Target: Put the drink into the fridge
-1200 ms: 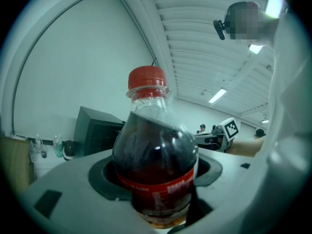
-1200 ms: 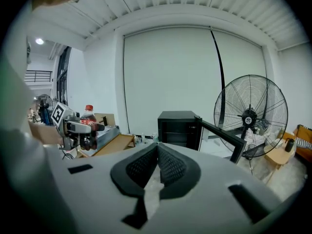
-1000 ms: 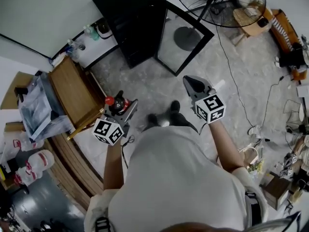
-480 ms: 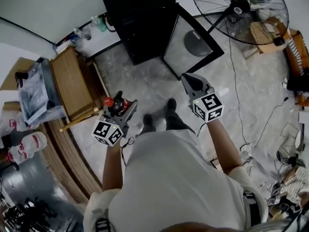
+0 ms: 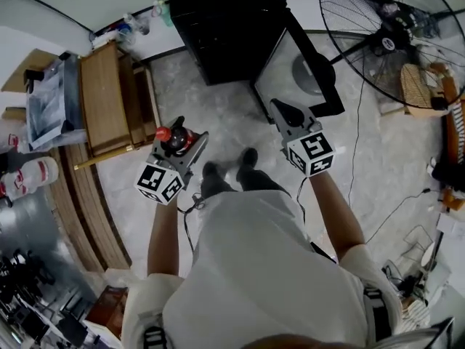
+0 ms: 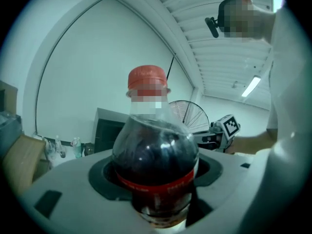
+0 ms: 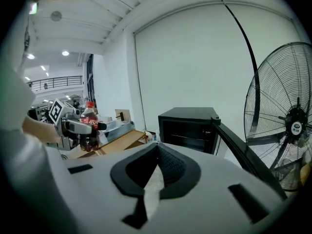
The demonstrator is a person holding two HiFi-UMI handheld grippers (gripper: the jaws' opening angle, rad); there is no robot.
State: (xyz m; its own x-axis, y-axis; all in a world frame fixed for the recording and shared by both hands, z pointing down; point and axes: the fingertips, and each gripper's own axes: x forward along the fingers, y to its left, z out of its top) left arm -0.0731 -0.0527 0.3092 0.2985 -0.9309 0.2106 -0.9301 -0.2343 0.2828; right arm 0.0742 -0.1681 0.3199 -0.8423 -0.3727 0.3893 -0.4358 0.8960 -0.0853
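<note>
the left hand-held gripper (image 5: 182, 138) is clamped on the drink bottle (image 6: 156, 155), upright between its jaws. the right hand-held gripper (image 5: 285, 113) has its jaws together; the fridge (image 5: 225, 20), door open, stands ahead of both.

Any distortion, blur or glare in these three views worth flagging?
Head view: strong fisheye, straight edges bow, light even, fridge sharp. Left gripper view: dark vignette at the corners, bottle looms very close with small glints, mosaic patch over its neck. Right gripper view: fisheye again, fan bulges at the edge, no glare.
</note>
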